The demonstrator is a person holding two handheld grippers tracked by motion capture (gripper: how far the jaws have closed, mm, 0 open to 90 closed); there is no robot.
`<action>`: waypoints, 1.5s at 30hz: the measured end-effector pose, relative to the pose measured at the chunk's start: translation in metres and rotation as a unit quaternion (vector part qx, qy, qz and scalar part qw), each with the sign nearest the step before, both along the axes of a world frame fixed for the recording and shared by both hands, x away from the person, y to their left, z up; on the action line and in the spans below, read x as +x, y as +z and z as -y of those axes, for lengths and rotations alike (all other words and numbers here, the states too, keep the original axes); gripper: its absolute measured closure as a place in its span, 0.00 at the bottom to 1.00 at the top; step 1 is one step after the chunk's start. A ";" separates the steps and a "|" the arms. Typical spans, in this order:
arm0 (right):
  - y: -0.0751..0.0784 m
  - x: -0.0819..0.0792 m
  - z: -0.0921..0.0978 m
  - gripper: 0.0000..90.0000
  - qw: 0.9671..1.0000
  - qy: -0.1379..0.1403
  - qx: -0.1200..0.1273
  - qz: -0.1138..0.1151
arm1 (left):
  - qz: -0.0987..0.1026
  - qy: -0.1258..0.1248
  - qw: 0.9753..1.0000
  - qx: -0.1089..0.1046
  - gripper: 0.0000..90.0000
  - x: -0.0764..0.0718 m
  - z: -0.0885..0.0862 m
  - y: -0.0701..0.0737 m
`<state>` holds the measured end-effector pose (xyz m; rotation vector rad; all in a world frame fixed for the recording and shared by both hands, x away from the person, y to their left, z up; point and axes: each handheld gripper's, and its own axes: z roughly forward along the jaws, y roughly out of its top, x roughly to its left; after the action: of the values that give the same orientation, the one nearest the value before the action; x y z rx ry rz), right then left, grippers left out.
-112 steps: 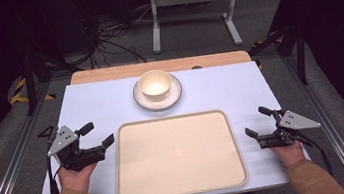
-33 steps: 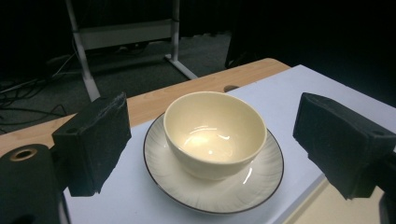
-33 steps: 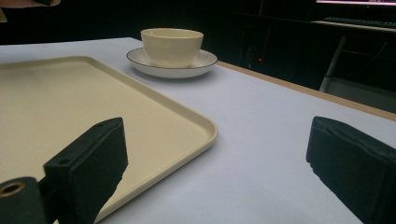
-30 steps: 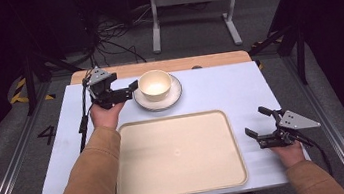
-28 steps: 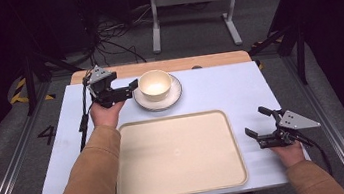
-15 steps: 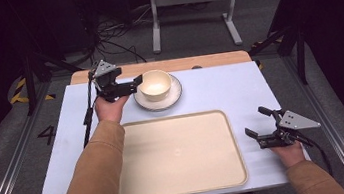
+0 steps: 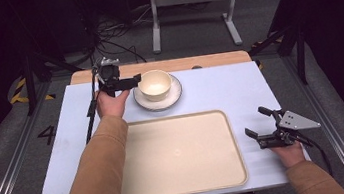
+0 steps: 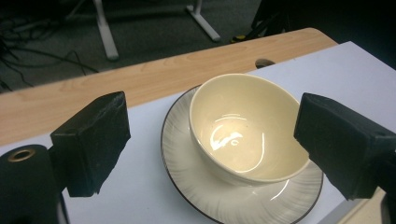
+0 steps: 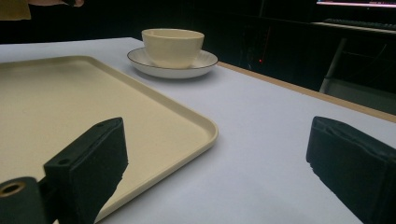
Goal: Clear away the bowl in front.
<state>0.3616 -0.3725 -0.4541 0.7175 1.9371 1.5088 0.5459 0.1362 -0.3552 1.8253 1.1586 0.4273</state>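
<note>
Up close, the wide-open left tool (image 8: 210, 149) straddles the bowl (image 8: 243, 126); the right tool (image 7: 259, 126) rests agape.

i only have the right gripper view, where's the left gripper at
Observer: In the high view the left gripper is up at the bowl, at its left side.
Operator: closed on it?
Observer: No, the jaws are open, one on each side of the bowl, apart from it.
Operator: anything in the bowl
Observer: The left gripper view shows it empty, sitting on its saucer.
</note>
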 end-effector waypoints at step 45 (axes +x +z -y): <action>0.000 -0.001 -0.001 0.06 1.000 -0.001 -0.004 0.003 | -0.197 0.016 0.980 -0.039 0.53 0.044 0.032 -0.056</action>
<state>0.3611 -0.3719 -0.4540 0.7102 1.9369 1.4986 0.5902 0.1038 -0.4113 1.8746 1.4503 0.0339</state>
